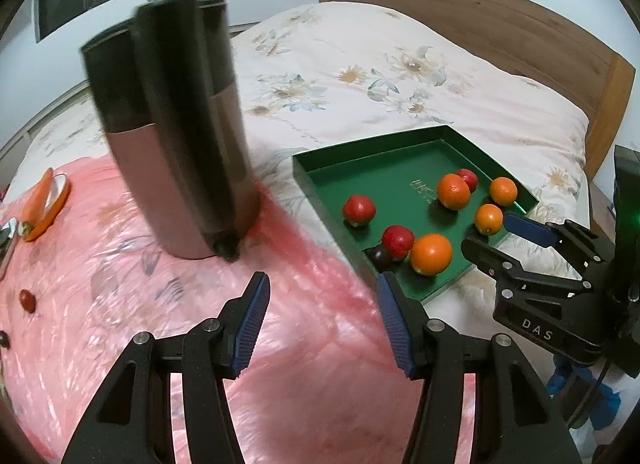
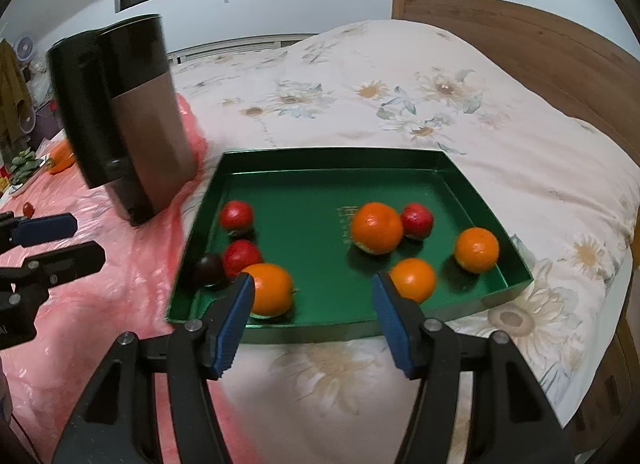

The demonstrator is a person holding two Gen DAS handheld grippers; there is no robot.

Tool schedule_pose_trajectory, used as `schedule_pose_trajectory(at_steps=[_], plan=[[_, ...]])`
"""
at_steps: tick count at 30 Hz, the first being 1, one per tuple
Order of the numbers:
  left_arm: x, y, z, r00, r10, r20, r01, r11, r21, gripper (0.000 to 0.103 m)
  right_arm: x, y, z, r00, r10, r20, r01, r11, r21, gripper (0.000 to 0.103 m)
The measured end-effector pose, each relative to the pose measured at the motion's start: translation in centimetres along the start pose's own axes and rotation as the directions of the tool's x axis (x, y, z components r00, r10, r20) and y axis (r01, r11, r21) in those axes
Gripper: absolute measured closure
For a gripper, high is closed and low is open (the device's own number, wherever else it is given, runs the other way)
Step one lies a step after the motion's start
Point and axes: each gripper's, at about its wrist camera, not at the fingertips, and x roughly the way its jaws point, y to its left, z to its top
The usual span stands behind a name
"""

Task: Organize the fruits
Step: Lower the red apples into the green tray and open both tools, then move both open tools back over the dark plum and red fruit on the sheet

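Note:
A green tray (image 2: 320, 156) lies on the bed and holds several oranges, among them one (image 2: 376, 228) in the middle, plus three red fruits (image 2: 236, 214) and a dark plum (image 2: 208, 270). My right gripper (image 2: 313, 280) hovers over the tray's near edge, open, with nothing between its fingers. It shows in the left wrist view too, right gripper (image 1: 486, 233) at the tray's (image 1: 360, 144) right corner. My left gripper (image 1: 322, 280) is open and empty above the pink sheet (image 1: 200, 324), left of the tray. A small red fruit (image 1: 28, 300) lies on the sheet at far left.
A tall dark and metallic jug (image 1: 172, 124) stands on the pink sheet just left of the tray, blurred. An orange plate (image 1: 52, 208) with a carrot (image 1: 38, 196) sits far left. The floral duvet (image 2: 400, 104) and wooden headboard (image 2: 520, 40) lie beyond.

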Motion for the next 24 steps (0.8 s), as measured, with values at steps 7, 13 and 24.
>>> schedule_pose_trajectory(at_steps=[7, 13, 24], plan=[[-1.9, 2.6, -1.4, 0.999, 0.035, 0.005, -0.035, 0.999, -0.041, 0.050, -1.1, 2.9, -0.5, 1.000, 0.014, -0.001, -0.014, 0.998, -0.057, 0.000], [-3.4, 5.1, -2.6, 0.998, 0.065, 0.004, -0.064, 0.995, -0.081, 0.050, -1.9, 5.0, -0.7, 0.999, 0.037, -0.006, -0.038, 0.996, -0.086, 0.000], [-6.4, 8.8, -5.2, 0.992, 0.127, 0.010, -0.125, 0.982, -0.141, 0.046, -3.3, 9.4, -0.9, 0.996, 0.085, -0.017, -0.087, 0.985, -0.149, 0.000]])
